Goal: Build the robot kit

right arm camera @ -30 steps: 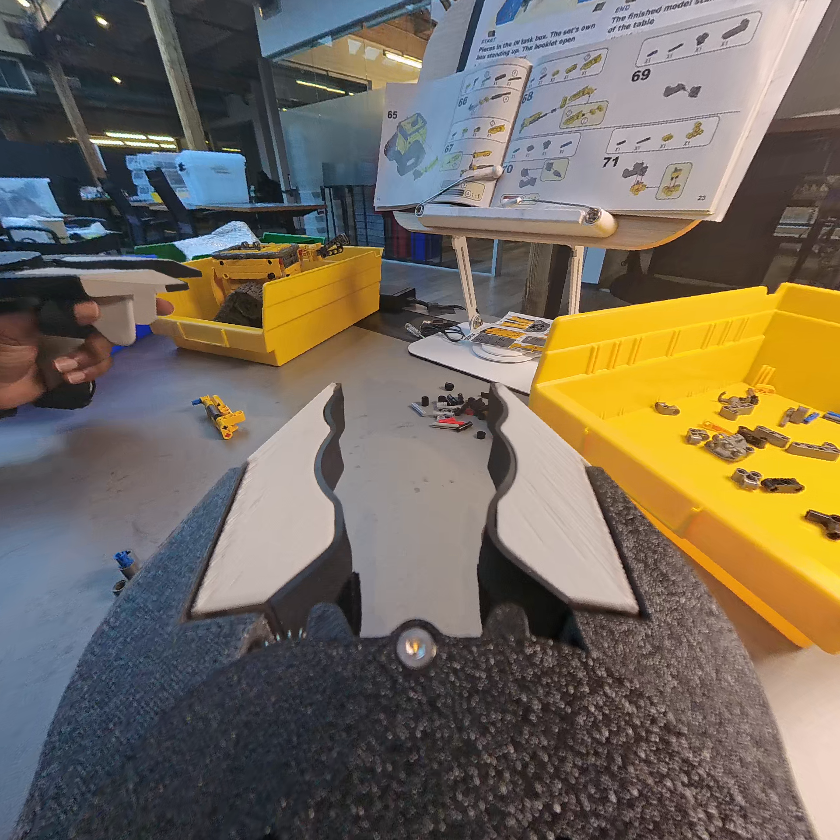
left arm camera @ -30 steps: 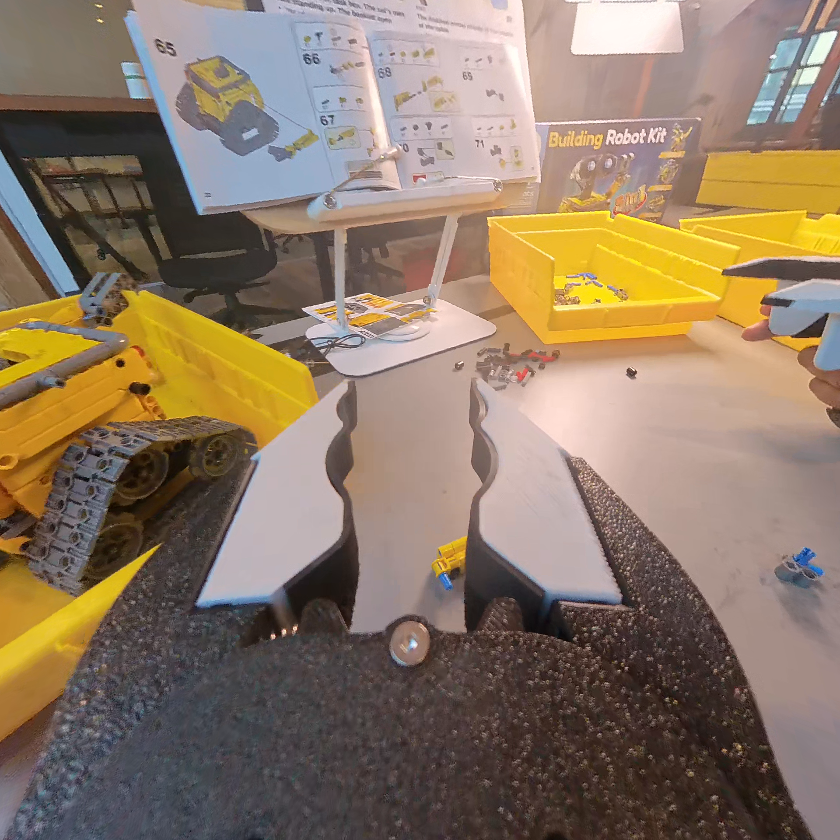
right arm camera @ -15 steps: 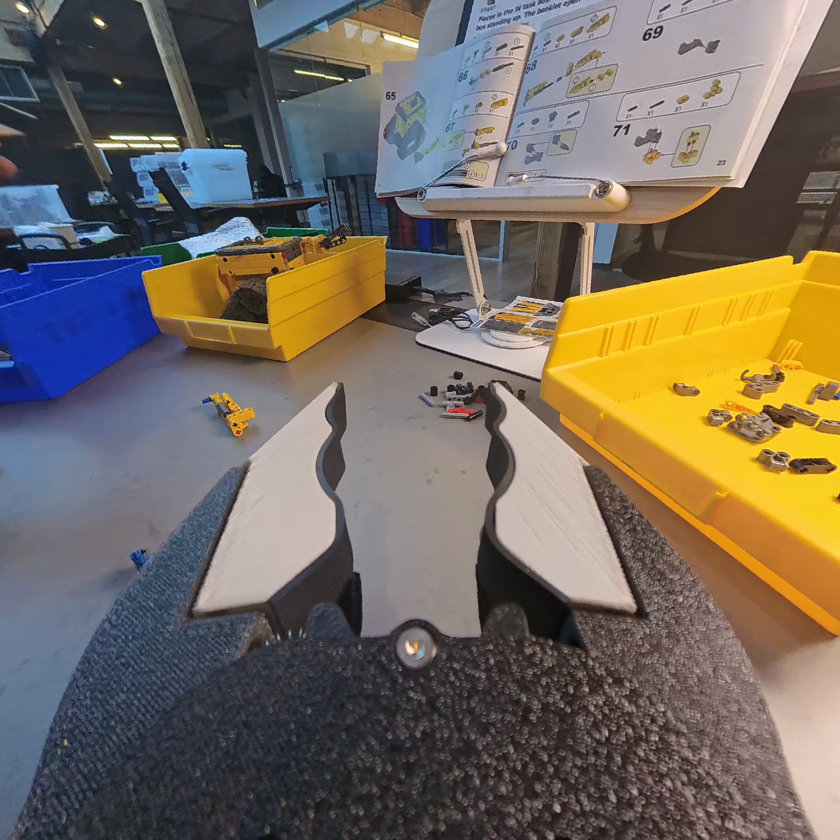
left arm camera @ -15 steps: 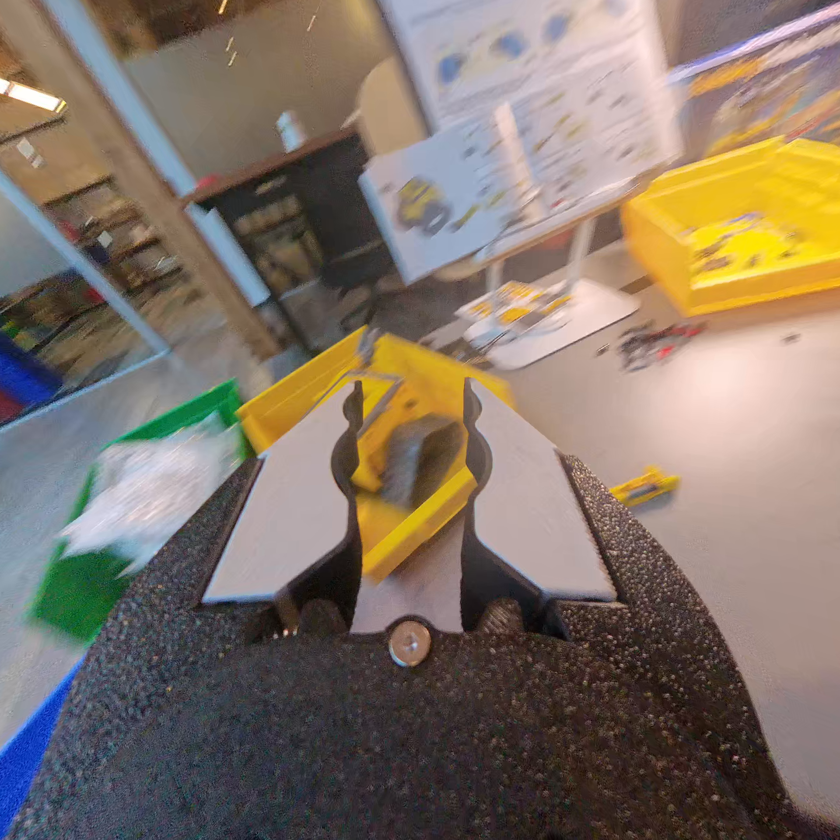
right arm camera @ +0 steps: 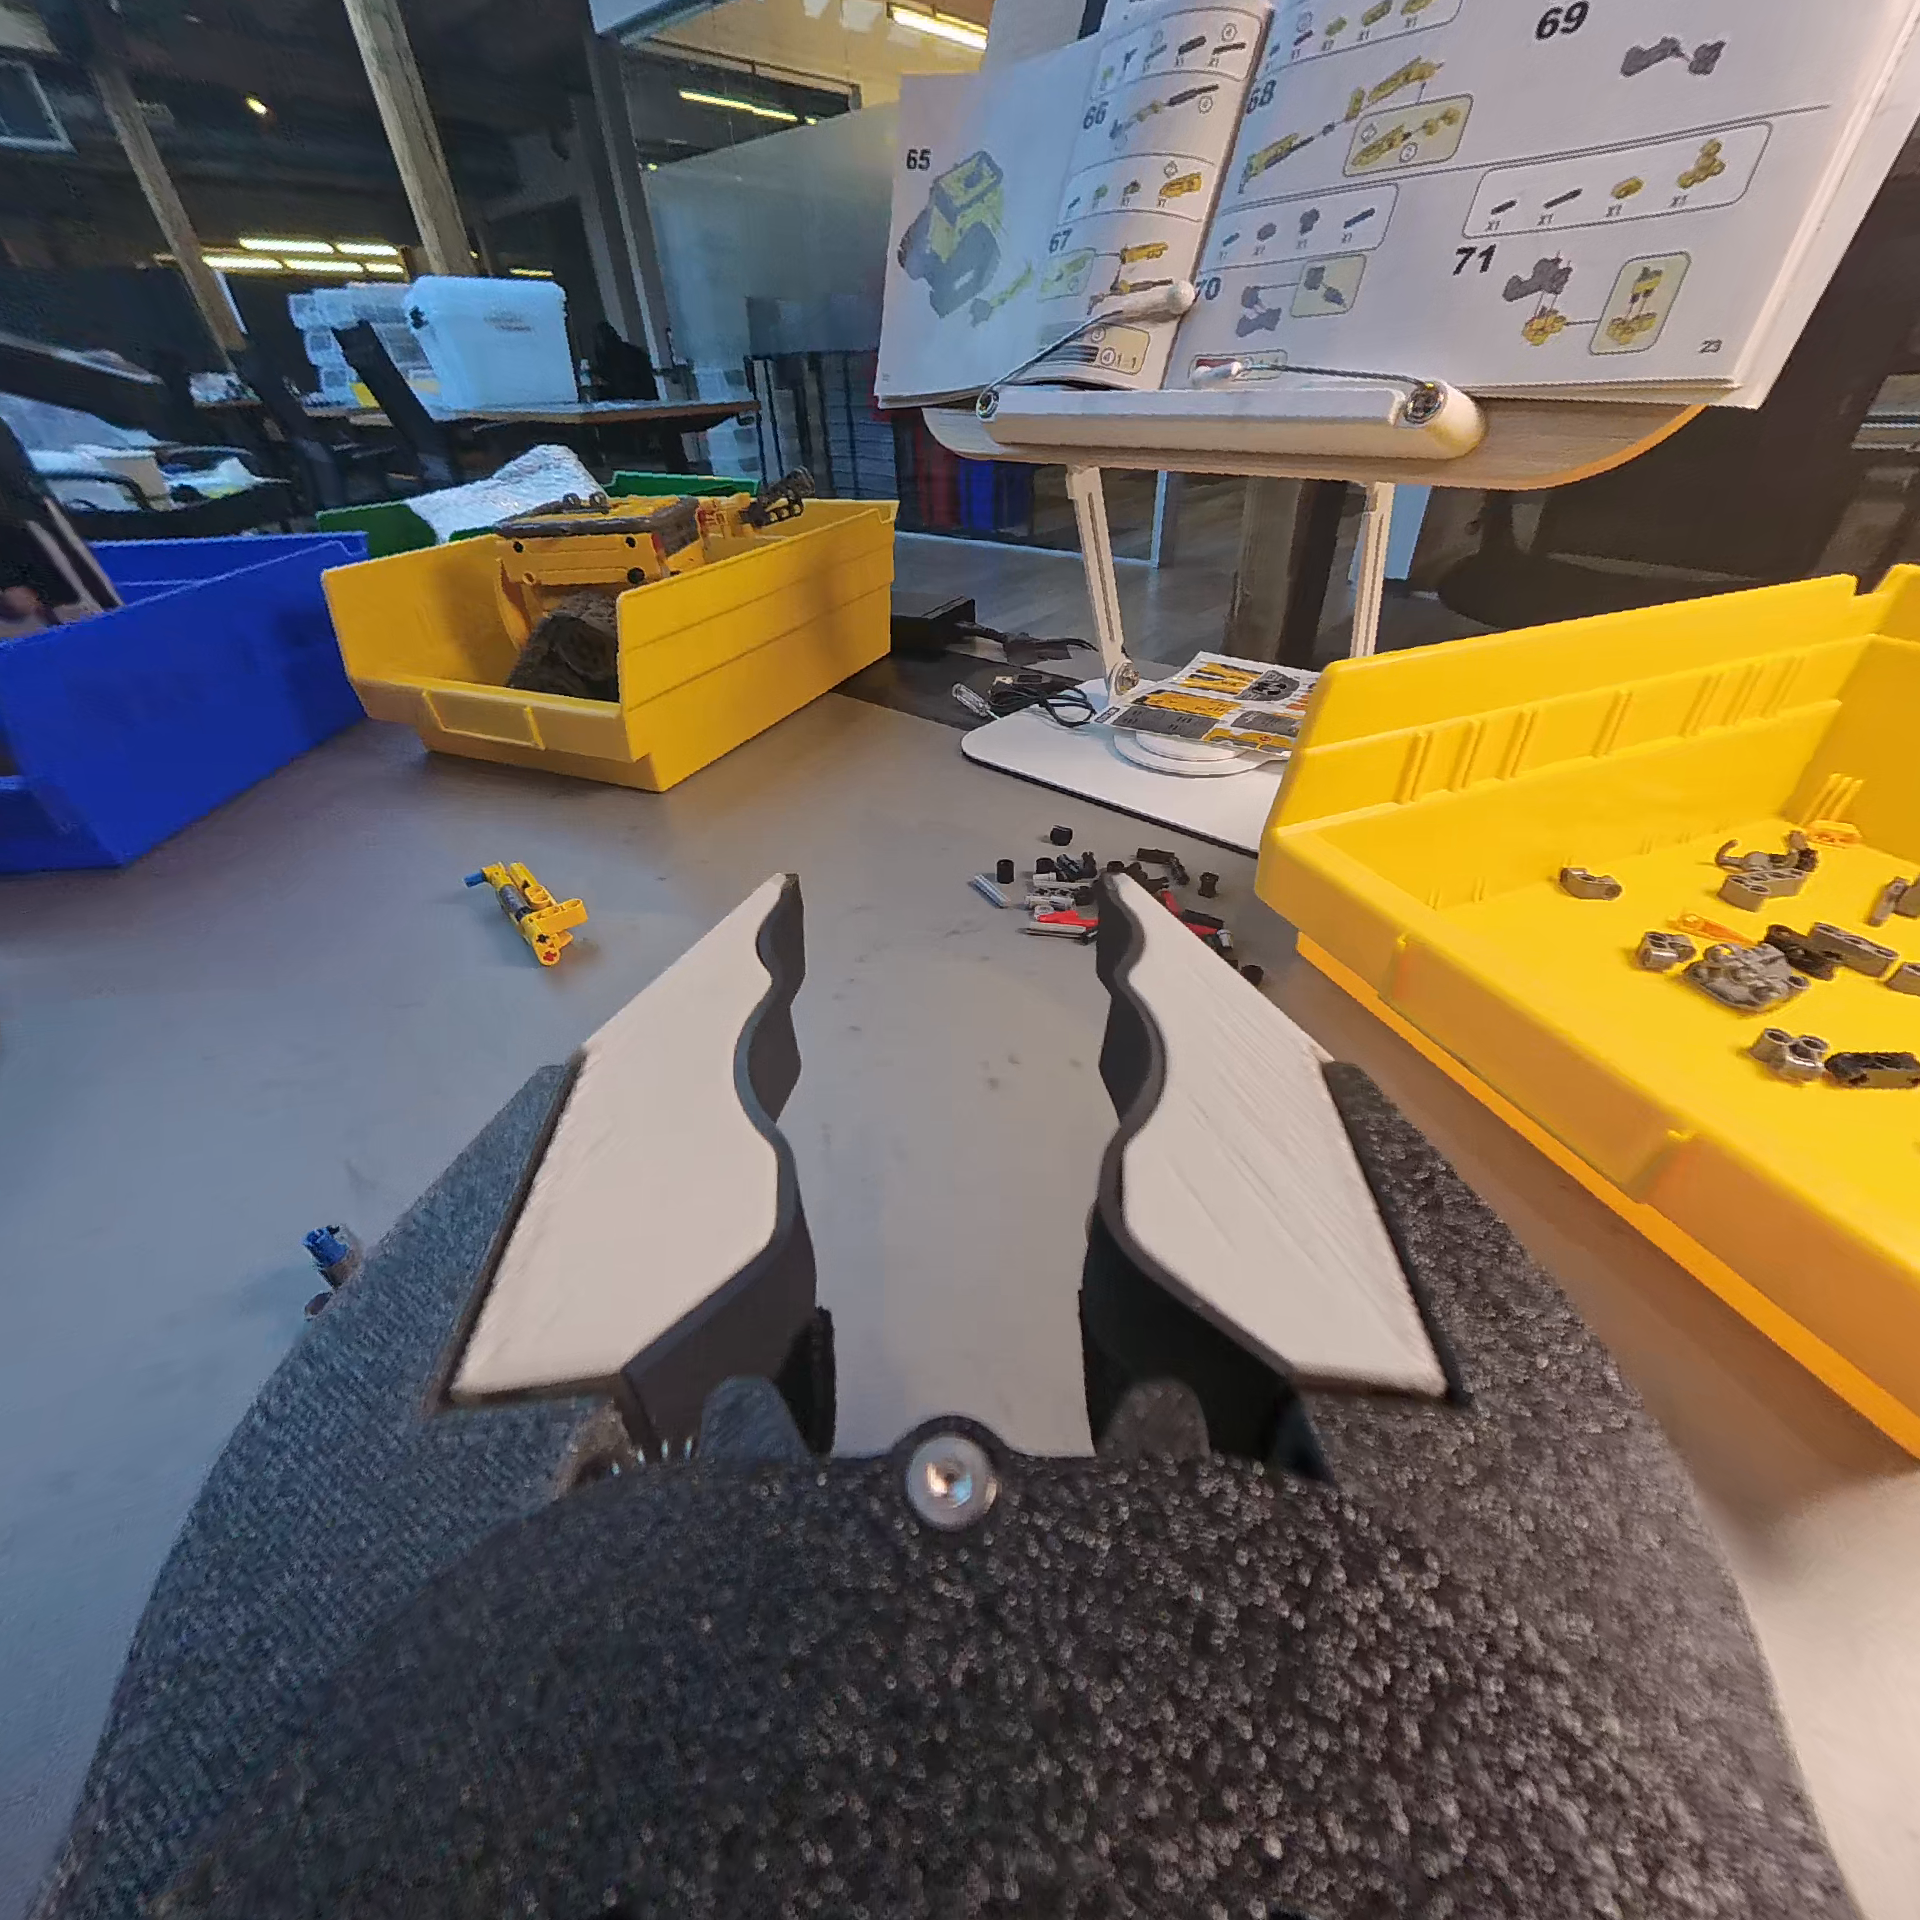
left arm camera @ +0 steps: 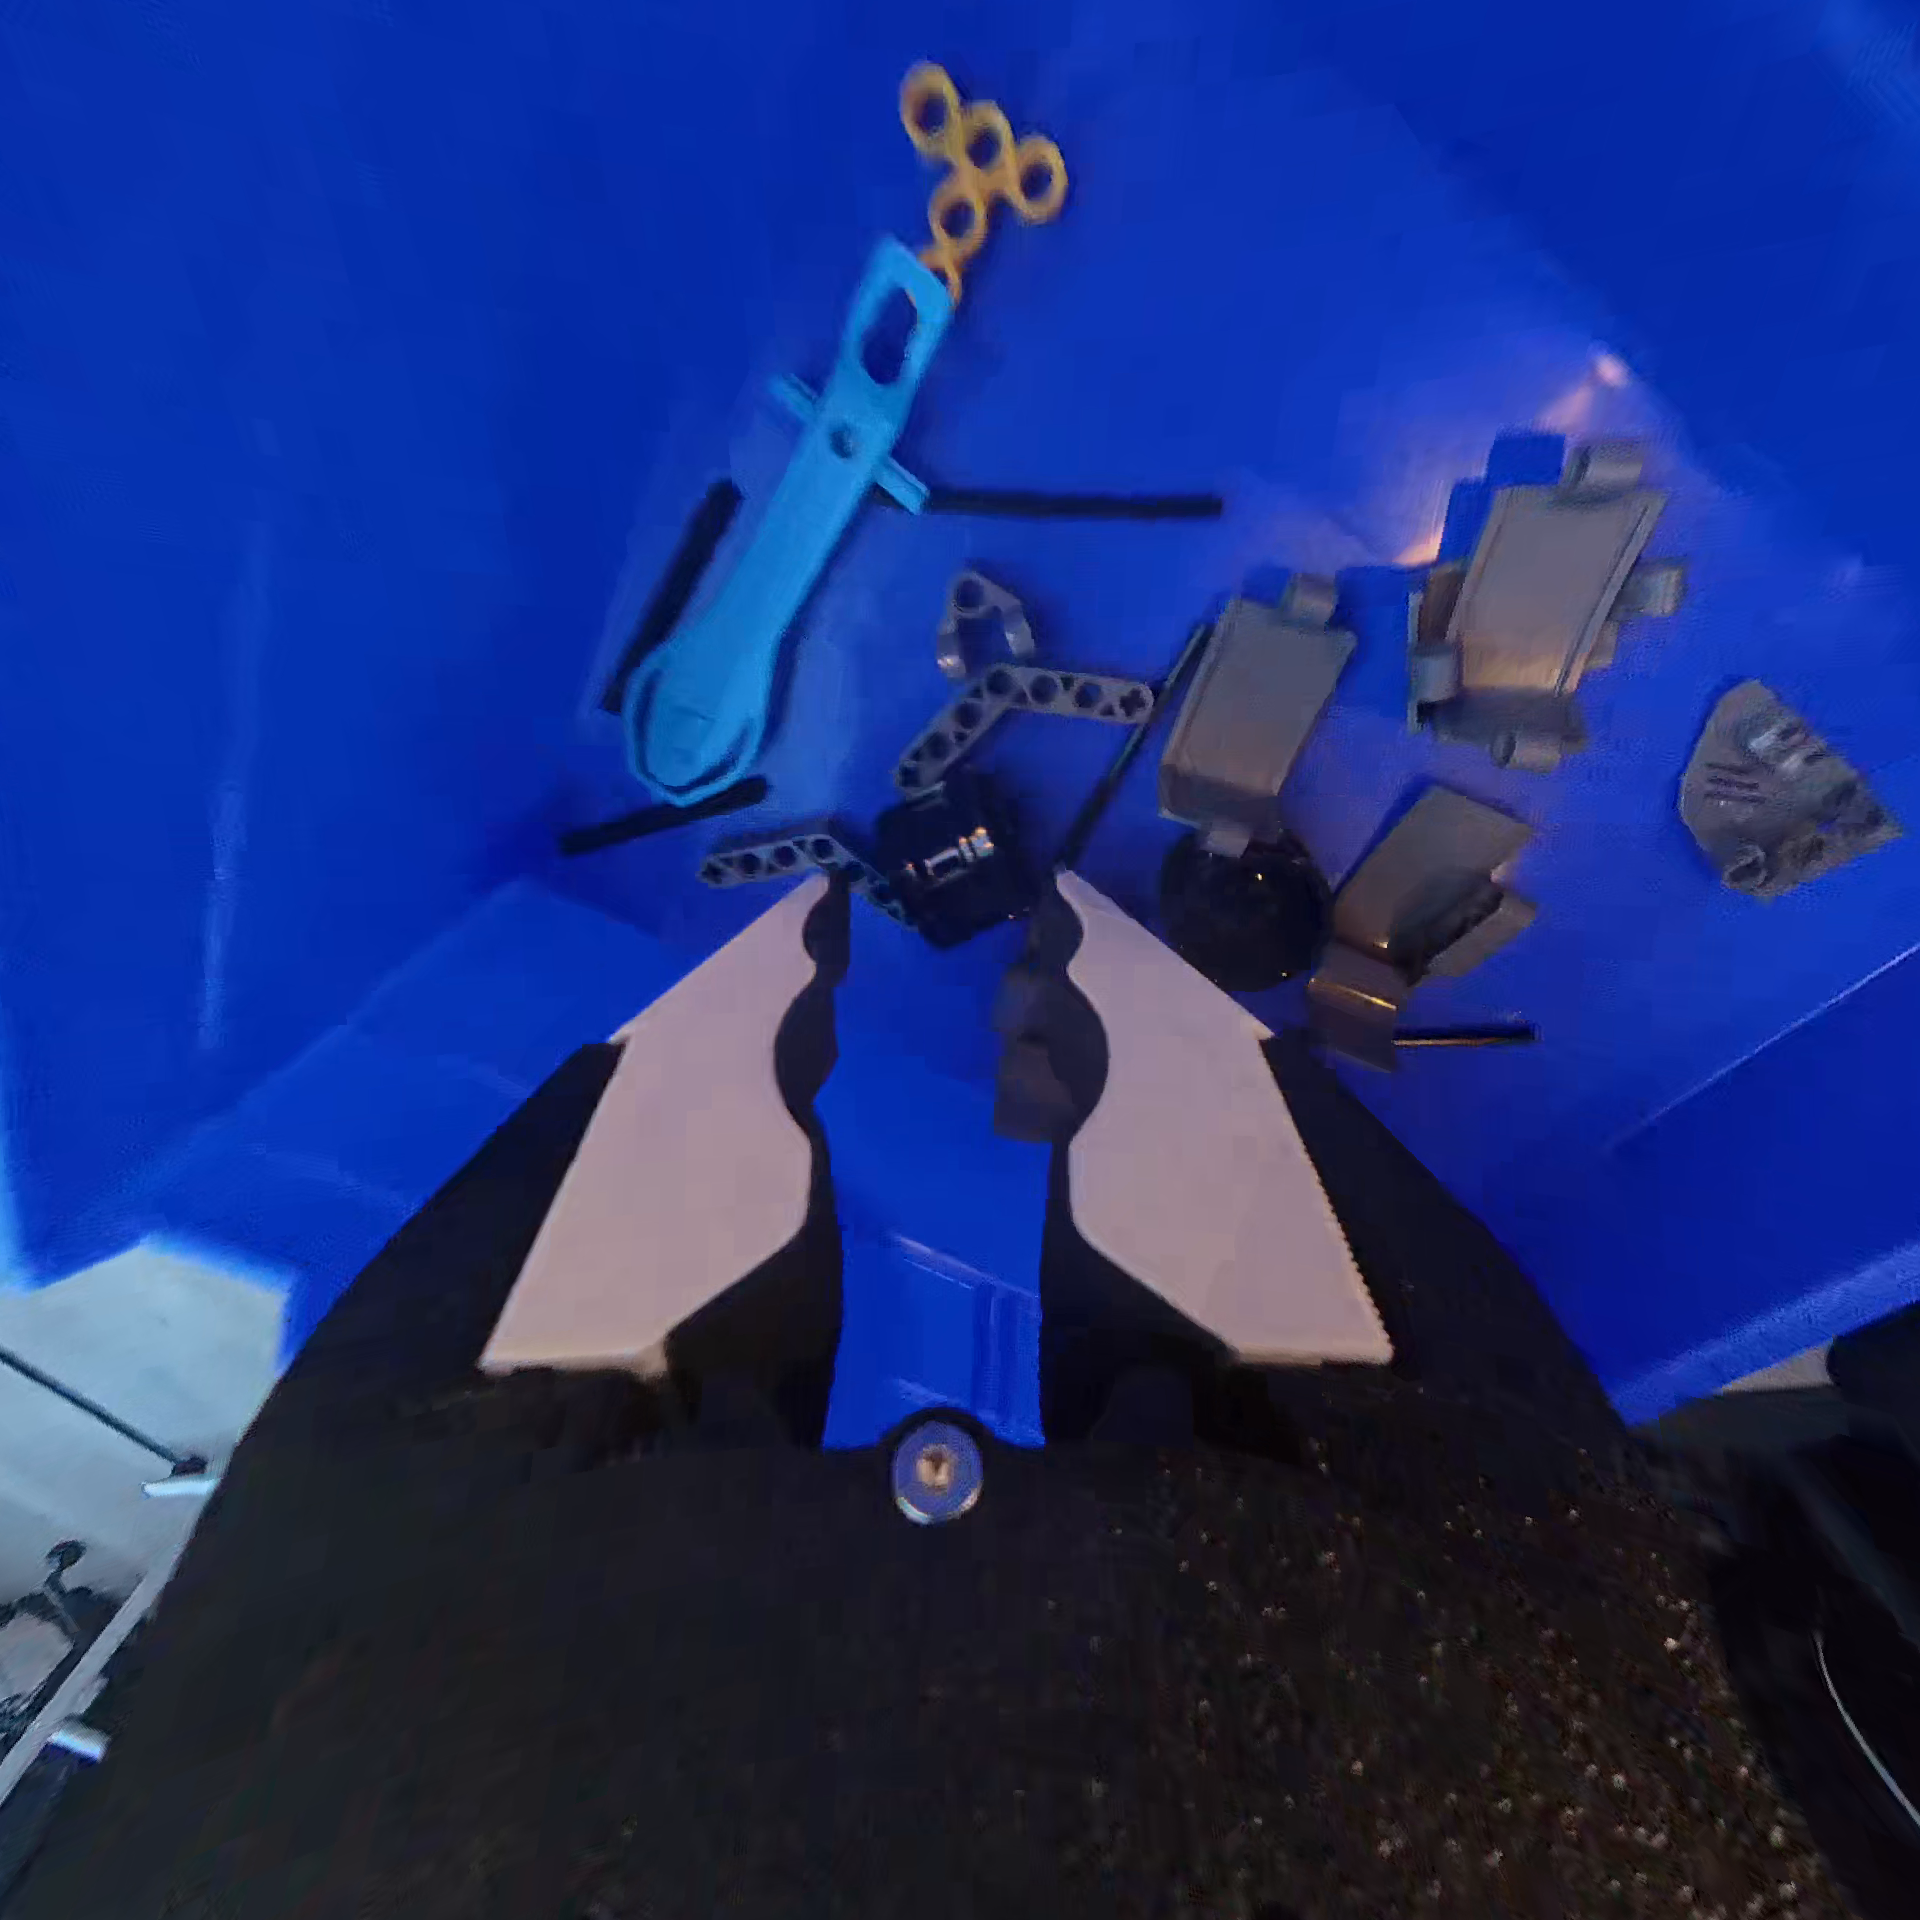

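Left gripper (left arm camera: pixel 940 904) is hanging inside the blue bin (left arm camera: pixel 312 520), fingers spread, nearest a black block (left arm camera: pixel 951 857). Right gripper (right arm camera: pixel 948 904) is hovering over the desk (right arm camera: pixel 260 1039), fingers spread, holding nothing, near loose small parts (right arm camera: pixel 1091 888) beside the yellow bin (right arm camera: pixel 1507 1091).

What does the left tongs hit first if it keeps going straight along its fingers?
Most likely the black block piece lying in the blue bin, just beyond the open left tongs. A grey angled beam lies close beside it; depth is unclear.
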{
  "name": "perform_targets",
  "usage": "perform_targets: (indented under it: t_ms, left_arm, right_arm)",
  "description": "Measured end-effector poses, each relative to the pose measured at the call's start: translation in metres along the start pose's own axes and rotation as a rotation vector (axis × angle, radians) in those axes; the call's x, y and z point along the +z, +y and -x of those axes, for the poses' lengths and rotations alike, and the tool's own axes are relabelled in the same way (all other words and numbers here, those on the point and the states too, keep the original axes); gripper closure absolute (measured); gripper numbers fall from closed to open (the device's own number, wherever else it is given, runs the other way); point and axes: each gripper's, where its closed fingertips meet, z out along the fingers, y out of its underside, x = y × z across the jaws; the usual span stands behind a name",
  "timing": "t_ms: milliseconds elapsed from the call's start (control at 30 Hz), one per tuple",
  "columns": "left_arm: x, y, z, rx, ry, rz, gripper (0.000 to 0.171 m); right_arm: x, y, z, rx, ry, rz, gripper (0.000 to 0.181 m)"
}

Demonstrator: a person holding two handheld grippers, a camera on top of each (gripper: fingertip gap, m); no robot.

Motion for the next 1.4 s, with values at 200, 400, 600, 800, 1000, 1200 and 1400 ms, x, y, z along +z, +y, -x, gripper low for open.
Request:
perform_targets:
  t_ms: [200,400,600,800,1000,1200,1400]
  left_arm:
    - [-0.002,0.033,-0.043,0.163,0.201,0.154,0.151]
    - [-0.038,0.044,-0.085,0.289,0.397,0.110,0.149]
    - [-0.064,-0.019,-0.057,0.250,0.080,-0.198,0.133]
    - [-0.172,-0.119,-0.145,0.338,-0.125,-0.978,0.129]
    - [-0.211,-0.140,-0.332,0.424,0.225,-1.428,0.126]
    - [-0.149,-0.160,-0.436,0.440,0.416,-1.389,0.122]
    - [-0.113,-0.166,-0.454,0.479,0.414,-1.336,0.125]
  right_arm:
    - [0.002,0.003,0.001,-0.002,-0.012,0.020,0.126]
    - [0.002,0.002,0.005,-0.025,-0.022,0.017,0.127]
    - [0.001,0.001,0.008,-0.077,-0.008,0.020,0.126]
    - [-0.001,-0.003,0.002,-0.106,0.027,0.017,0.123]
    - [-0.010,-0.015,-0.005,-0.149,0.060,0.045,0.122]
    - [-0.026,-0.054,-0.038,-0.177,0.067,0.210,0.131]
    - [0.014,-0.071,-0.143,-0.292,0.110,0.552,0.145]
